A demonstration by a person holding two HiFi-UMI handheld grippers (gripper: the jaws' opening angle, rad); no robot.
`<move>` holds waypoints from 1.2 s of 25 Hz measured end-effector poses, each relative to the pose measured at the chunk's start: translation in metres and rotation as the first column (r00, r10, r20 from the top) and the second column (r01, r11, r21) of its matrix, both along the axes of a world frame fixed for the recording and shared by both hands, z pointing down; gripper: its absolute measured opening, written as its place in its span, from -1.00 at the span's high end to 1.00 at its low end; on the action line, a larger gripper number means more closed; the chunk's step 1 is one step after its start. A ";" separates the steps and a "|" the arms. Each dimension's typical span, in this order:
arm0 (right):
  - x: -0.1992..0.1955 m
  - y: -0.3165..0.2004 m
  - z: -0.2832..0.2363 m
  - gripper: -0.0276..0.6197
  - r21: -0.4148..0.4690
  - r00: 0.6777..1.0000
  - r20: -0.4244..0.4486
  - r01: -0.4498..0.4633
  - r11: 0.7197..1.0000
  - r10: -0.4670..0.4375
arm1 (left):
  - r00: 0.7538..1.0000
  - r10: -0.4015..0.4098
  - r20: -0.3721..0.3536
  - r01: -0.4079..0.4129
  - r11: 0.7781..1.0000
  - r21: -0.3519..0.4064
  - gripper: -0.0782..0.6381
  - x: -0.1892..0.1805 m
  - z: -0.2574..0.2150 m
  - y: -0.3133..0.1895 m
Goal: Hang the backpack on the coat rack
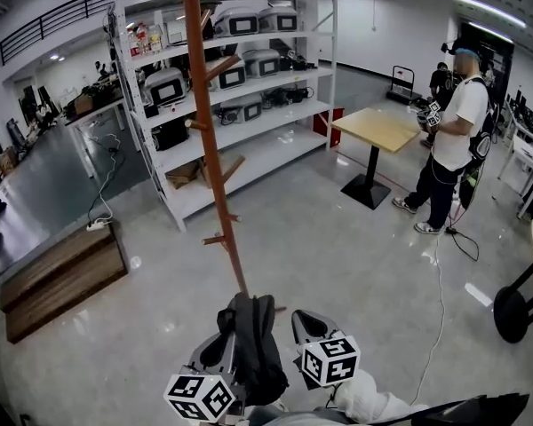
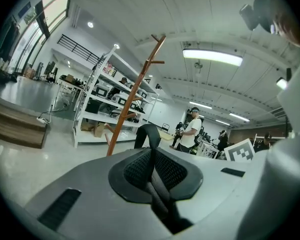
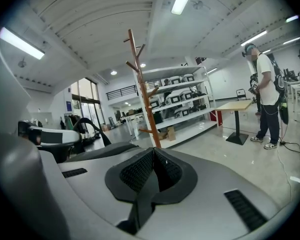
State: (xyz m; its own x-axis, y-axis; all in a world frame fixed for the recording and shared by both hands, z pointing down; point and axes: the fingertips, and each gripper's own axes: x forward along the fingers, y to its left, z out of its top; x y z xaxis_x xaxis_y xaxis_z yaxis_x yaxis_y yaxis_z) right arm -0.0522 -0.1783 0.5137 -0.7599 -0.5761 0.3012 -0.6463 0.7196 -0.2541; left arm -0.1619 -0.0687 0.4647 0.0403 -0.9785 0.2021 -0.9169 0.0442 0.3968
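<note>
**Left tool** (image 2: 152, 154): jaws pressed together on a black strap (image 2: 150, 134). The strap runs through the pads and rises beyond them in an upright loop. Seen only in the left gripper view.

**Right tool** (image 3: 153, 155): jaws pressed together on a second black strap (image 3: 140, 206), which drops from the pads toward the camera. Seen only in the right gripper view.

**Backpack** (image 1: 256, 349): black, hanging between the two tools and clear of the floor. Its body appears only in the head view; each gripper view gives straps alone. It is not on the rack.

**Cross-sightings:** the right gripper view shows the left tool at its left edge with the strap loop above it. The left gripper view shows the right tool's marker cube (image 2: 239, 151).

**Coat rack** (image 1: 215, 162): an orange-brown wooden pole with angled pegs, standing on the floor just beyond the backpack. The head view hides its foot behind the backpack, and both gripper views show its forked top.

**Shelving** (image 1: 249, 136): white, behind the rack, loaded with boxes and equipment.

**Bench** (image 1: 377, 130): a light top on a black pedestal, to the right of the shelving.

**Person** (image 1: 453, 136): white shirt and dark trousers, standing beside the bench.

**Low wooden platform** (image 1: 62, 278): at the left, in the head view.
</note>
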 end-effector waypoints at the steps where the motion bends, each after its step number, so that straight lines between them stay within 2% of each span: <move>1: -0.004 -0.005 -0.002 0.88 0.002 1.000 0.002 -0.007 1.000 0.007 | 1.000 0.005 -0.001 -0.005 1.000 0.002 0.73 -0.005 -0.002 -0.006; 11: -0.041 -0.044 -0.008 0.88 0.006 0.999 0.002 -0.052 0.999 0.052 | 0.997 0.077 -0.005 -0.077 0.997 0.006 0.73 -0.038 -0.007 -0.050; 19: -0.061 -0.067 -0.005 0.88 0.001 0.995 0.000 -0.097 0.995 0.097 | 0.988 0.157 -0.010 -0.157 0.988 -0.006 0.73 -0.050 0.000 -0.078; 30: -0.050 -0.086 0.003 0.88 -0.031 0.989 -0.026 -0.144 0.989 0.144 | 0.975 0.223 -0.011 -0.223 0.975 -0.007 0.73 -0.044 -0.002 -0.110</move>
